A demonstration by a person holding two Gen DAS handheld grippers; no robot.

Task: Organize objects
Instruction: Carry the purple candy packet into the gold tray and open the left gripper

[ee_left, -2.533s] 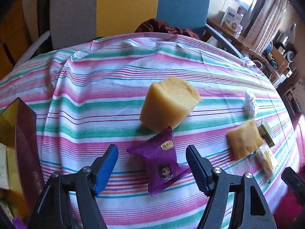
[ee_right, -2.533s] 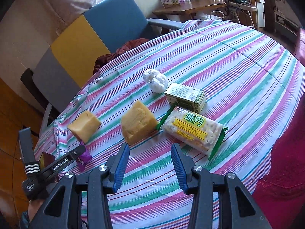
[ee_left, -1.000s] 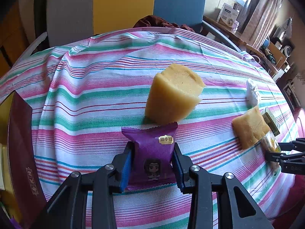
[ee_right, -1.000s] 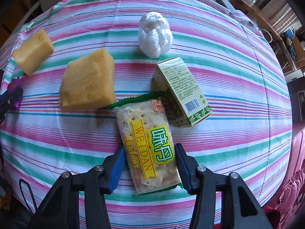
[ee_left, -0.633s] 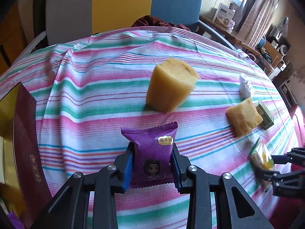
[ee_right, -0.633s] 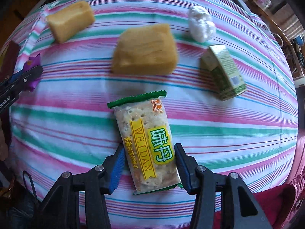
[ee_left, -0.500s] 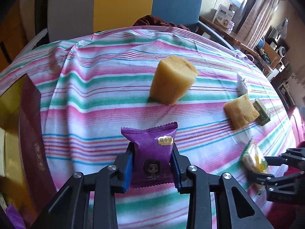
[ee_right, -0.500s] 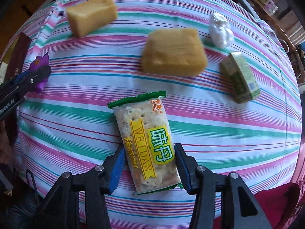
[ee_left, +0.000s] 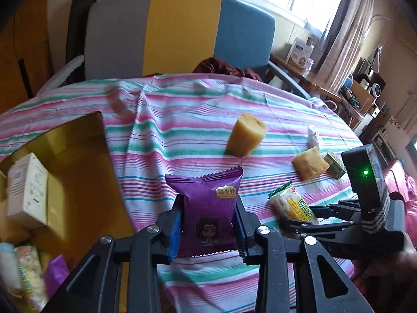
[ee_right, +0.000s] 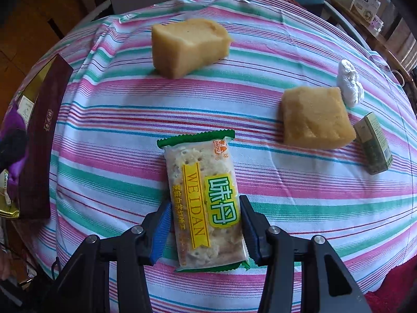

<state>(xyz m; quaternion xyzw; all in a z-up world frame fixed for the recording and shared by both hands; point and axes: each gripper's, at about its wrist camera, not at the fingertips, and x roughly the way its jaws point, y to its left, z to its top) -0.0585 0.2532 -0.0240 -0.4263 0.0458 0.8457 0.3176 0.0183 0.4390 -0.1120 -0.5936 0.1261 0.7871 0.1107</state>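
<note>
My left gripper (ee_left: 208,224) is shut on a purple snack packet (ee_left: 207,208) and holds it above the striped tablecloth (ee_left: 182,120). My right gripper (ee_right: 206,224) is shut on a green-edged Weidan cracker pack (ee_right: 203,198), lifted over the cloth; the pack also shows in the left wrist view (ee_left: 292,204). Two yellow cake blocks lie on the table, one far (ee_right: 187,45) and one at right (ee_right: 314,117). A gold-lined maroon box (ee_left: 67,156) stands open at the left and holds a white carton (ee_left: 26,185) and snack packs.
A small green carton (ee_right: 374,143) and a white wrapped lump (ee_right: 349,83) lie at the right of the table. A grey, yellow and blue chair (ee_left: 177,31) stands behind the table. The maroon box's wall (ee_right: 39,135) stands at the table's left edge.
Both grippers have lifted their packets and moved left toward the box. The box interior has come into the left wrist view, and the cake blocks have shifted right.
</note>
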